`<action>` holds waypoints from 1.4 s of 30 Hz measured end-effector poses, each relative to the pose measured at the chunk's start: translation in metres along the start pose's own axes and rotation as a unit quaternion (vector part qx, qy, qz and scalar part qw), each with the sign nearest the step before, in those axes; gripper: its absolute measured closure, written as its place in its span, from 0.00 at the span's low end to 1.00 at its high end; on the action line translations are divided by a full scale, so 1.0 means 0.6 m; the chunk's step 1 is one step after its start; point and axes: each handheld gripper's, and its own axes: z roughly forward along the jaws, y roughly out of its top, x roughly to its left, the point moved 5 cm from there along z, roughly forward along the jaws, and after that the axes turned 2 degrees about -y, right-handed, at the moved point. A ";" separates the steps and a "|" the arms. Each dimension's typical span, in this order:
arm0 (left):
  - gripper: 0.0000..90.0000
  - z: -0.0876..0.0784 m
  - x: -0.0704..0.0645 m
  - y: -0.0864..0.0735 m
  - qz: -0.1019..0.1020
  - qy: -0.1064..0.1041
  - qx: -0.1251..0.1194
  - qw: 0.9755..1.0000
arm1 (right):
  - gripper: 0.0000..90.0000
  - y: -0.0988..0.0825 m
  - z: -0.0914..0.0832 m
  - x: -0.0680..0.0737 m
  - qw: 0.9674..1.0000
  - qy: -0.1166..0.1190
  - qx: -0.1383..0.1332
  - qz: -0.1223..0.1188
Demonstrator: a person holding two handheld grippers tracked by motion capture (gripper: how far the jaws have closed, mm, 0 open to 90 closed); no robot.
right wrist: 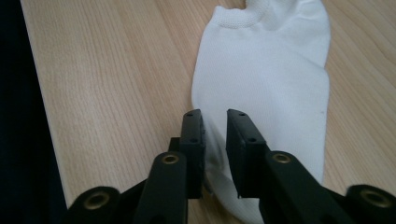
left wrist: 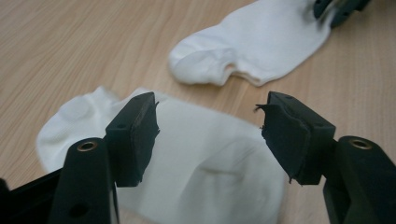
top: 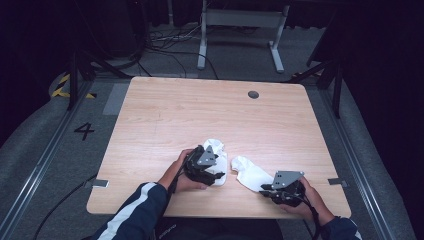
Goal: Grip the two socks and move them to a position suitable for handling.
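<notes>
Item one: left sock [top: 216,152], white, lying crumpled on the wooden table [top: 200,115] near the front edge, left of centre. In the left gripper view this sock [left wrist: 205,163] is spreading out beneath and between the jaws, its rounded end pointing off to the left of that view.

Item two: right sock [top: 250,176], white, lying flat just beside the first, with bare wood showing between them. In the right gripper view it [right wrist: 271,79] is stretching away from the jaws, ribbed cuff at the far end.

Item three: left gripper [top: 212,172], carried in the person's left hand [top: 180,175], hovering over the left sock. Its jaws are standing wide apart and released, the pads [left wrist: 140,135] pressing on nothing, with the sock lying between them.

Item four: right gripper [top: 265,189], carried in the right hand [top: 305,200], sitting at the near end of the right sock. In its own view the right gripper [right wrist: 215,140] is showing its jaws drawn close, a narrow gap left between them, over the sock's near edge; they appear to be pinching a fold of the fabric, though the view is poor at the contact point.

Item five: a dark sleeve with white stripes [top: 135,210], entering from the bottom of the high view.
</notes>
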 end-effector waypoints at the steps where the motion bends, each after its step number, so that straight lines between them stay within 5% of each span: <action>1: 0.40 0.008 -0.006 0.005 0.013 -0.003 0.010 1.000 | 0.93 -0.002 -0.003 -0.001 1.000 0.001 -0.004 0.002; 5: 0.44 0.041 -0.006 0.022 0.027 0.020 0.043 0.999 | 0.98 -0.006 -0.014 -0.002 1.000 0.000 -0.017 -0.005; 8: 0.49 0.059 0.004 0.028 0.005 0.021 0.046 0.999 | 0.98 -0.007 -0.019 0.000 1.000 0.003 -0.023 -0.007; 17: 0.59 0.104 0.003 0.046 0.032 0.004 0.085 0.996 | 0.85 -0.021 -0.038 -0.006 0.999 -0.011 -0.037 0.003; 23: 0.69 0.113 0.008 0.051 0.023 -0.024 0.076 0.997 | 0.74 -0.011 -0.040 0.002 0.998 -0.019 -0.057 -0.003; 30: 0.90 0.122 0.000 0.061 0.043 -0.032 0.084 0.995 | 0.69 -0.001 -0.016 0.010 0.999 -0.018 -0.043 -0.003; 32: 0.98 0.125 -0.001 0.062 0.049 -0.034 0.085 0.995 | 0.72 0.001 -0.011 0.011 0.999 -0.018 -0.038 -0.006; 42: 0.99 0.114 -0.007 0.061 0.055 -0.038 0.086 0.994 | 0.83 -0.013 -0.004 0.004 1.000 -0.020 -0.017 0.005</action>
